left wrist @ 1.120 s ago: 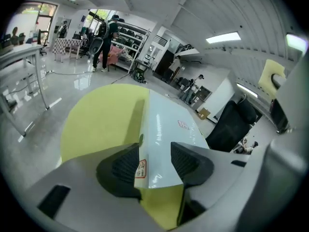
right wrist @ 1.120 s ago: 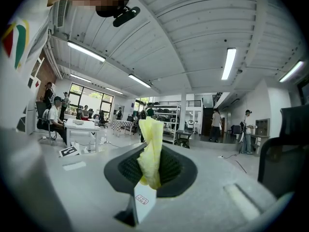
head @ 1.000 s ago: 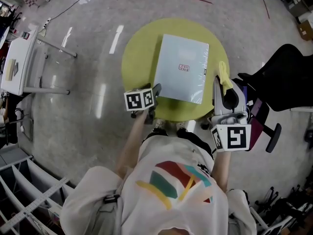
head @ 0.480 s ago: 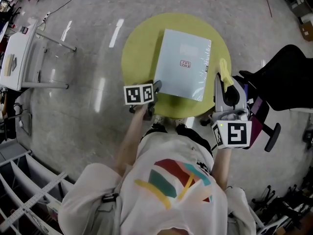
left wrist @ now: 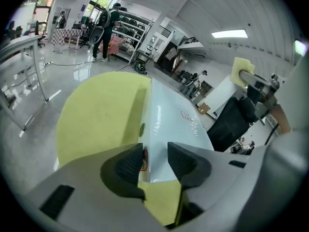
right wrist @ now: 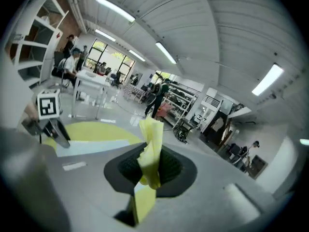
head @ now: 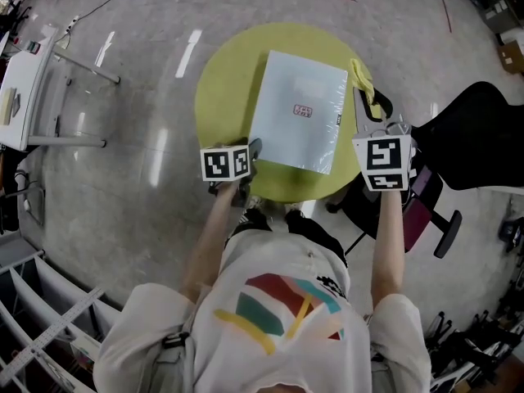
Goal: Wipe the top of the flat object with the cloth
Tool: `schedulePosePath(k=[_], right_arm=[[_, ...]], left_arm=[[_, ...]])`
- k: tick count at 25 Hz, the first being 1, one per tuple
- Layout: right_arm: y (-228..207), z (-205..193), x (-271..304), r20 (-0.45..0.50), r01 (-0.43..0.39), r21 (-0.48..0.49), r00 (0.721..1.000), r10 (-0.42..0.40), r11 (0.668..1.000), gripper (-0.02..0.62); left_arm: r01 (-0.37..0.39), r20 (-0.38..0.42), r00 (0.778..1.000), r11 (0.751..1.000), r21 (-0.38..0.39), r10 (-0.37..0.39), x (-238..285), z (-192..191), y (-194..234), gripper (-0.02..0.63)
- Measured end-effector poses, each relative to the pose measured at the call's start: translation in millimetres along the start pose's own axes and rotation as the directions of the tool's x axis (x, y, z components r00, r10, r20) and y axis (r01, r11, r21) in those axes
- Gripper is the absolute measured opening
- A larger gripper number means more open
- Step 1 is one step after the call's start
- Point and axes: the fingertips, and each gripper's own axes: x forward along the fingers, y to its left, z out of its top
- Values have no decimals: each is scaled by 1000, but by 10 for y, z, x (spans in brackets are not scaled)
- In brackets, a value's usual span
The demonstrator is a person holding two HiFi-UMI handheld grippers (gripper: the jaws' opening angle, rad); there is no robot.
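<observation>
A pale blue flat object [head: 299, 117] in clear wrap lies on the round yellow table [head: 225, 88]. My left gripper [head: 252, 152] is at its near left corner. In the left gripper view that corner [left wrist: 157, 144] lies between the jaws. The jaws have just been closing, and a pad now rests against each of the corner's two edges. My right gripper [head: 364, 101] hovers at the table's right rim, beside the object's right edge. It is shut on a folded yellow cloth [head: 362, 79], which sticks up between the pads [right wrist: 150, 149]. The cloth is not touching the object.
A black office chair [head: 479, 137] stands close on the right, behind my right arm. A white desk [head: 29, 88] on thin legs is at the far left, and shelving [head: 41, 318] at the lower left. People stand far off near racks [right wrist: 159, 98].
My right gripper has carried the cloth forward, from beside the near right rim to alongside the flat object's far right corner, and has rolled. The left gripper stays at the near left corner.
</observation>
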Motion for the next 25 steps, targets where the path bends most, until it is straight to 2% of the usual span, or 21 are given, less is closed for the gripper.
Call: schedulePosePath(k=[4,7,12,16,21,25], right_arm=[[-5,-361,605,-166,-115,-200,983,82,973,28],[62,-692,1008,-290,-220,-282,947,136,934,28],[230,-1193,1479,-466,-390,-335,860,209,858,28],[305,-1437,1732,-563,-481,-352,794,229,803,28],[334,-1621,1896,-639,-530,-414,748,179,740,28],[376,-1702,1967,-668,-554,-407,723,177,726,28]], left_arm=[[-3,-3,1000,1000,-6,3,6,-1,7,166],[-4,-1,1000,1000,-12,4,9,-6,16,166],[-17,-3,1000,1000,-14,17,-3,-21,10,166],[-20,0,1000,1000,-17,20,3,-7,1,166],[-16,4,1000,1000,-25,16,-8,-9,-1,166],[-11,5,1000,1000,-26,12,0,-3,5,166]])
